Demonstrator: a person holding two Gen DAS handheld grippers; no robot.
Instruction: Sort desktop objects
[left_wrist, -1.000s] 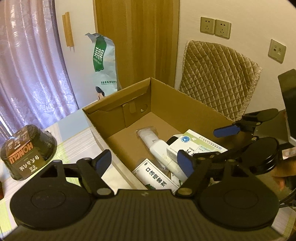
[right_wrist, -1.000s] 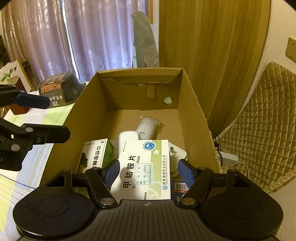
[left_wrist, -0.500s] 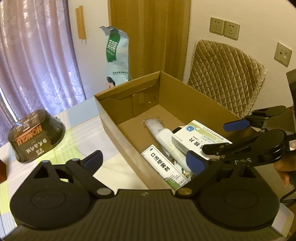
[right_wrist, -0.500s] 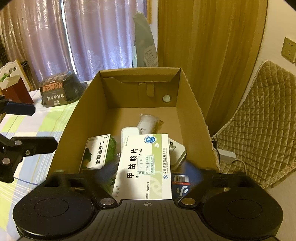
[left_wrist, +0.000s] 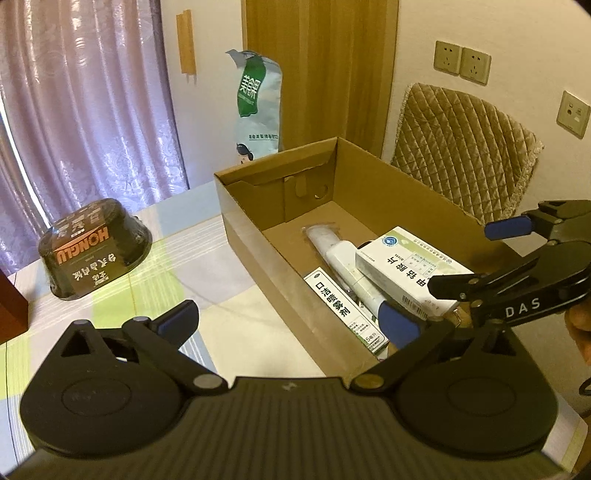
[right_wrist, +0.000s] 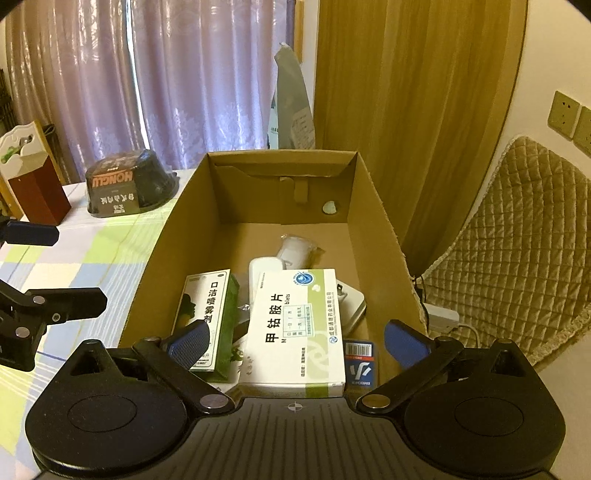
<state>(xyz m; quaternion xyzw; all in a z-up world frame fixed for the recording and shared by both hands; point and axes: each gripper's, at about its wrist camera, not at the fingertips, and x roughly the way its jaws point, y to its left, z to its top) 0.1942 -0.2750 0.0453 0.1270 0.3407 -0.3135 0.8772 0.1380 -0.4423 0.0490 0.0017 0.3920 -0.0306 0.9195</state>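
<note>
While both the left gripper (left_wrist: 288, 325) and the right gripper (right_wrist: 295, 339) stand wide and empty, several medicine boxes (right_wrist: 295, 325) lie in the cardboard box (right_wrist: 373, 206) at centre, and the black bowl (left_wrist: 94, 247) at left probably remains to sort.

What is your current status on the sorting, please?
Left gripper, right gripper open, empty. White-and-green medicine box lies in brown cardboard box. Upturned black bowl on table. Nothing blocking.

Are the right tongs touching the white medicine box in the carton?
Apart. The right wrist view shows the right tongs open wide, clear gaps between each blue pad and the white medicine box.
</note>
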